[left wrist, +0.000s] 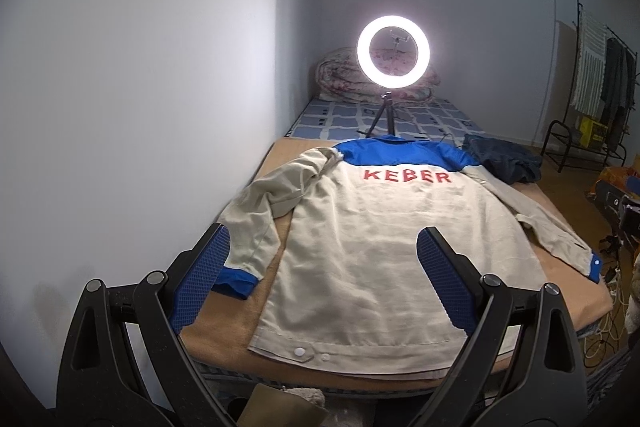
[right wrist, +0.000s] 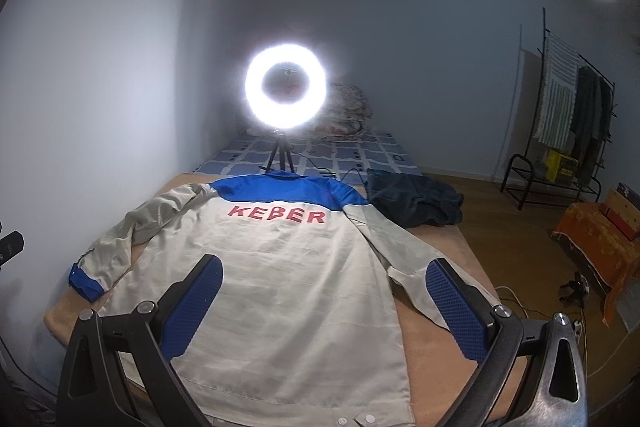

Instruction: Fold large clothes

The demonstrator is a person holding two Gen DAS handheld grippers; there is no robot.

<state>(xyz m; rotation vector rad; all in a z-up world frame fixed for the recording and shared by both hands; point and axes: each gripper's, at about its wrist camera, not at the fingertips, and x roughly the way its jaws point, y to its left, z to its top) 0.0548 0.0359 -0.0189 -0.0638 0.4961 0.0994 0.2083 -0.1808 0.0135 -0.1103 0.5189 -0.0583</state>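
My left gripper (left wrist: 322, 247), black-framed with blue textured pads, is spread wide and holds nothing; it hangs above the near hem of the beige work jacket with blue yoke and blue cuffs (left wrist: 380, 247). My right gripper (right wrist: 324, 279) is likewise wide apart and empty, above the jacket's lower right side.

Jacket: lies back-up, flat on the tan blanket covering the near end of the bed (left wrist: 236, 331). Red letters "KEBER" (left wrist: 407, 175) run across the upper back. Collar points away from me, hem with white snap buttons (left wrist: 299, 351) toward me.

Edges: left sleeve (left wrist: 256, 211) is bent and rumpled, its blue cuff (left wrist: 236, 281) near the wall-side edge of the blanket. Right sleeve (right wrist: 396, 255) runs straight out toward the bed's open side; in the left wrist view its cuff reaches close to that edge. Hem sits just inside the near blanket edge.

Room: pale wall (left wrist: 140, 87) runs tight along the left side of the bed. Bare blanket shows between left sleeve and body. A crumpled dark blue garment (right wrist: 416, 201) lies just beyond the right shoulder. A lit ring light on a small black tripod (left wrist: 393, 53) stands beyond the collar on the blue patterned mattress (left wrist: 432, 119). Wooden floor (right wrist: 520, 227) lies open to the right.
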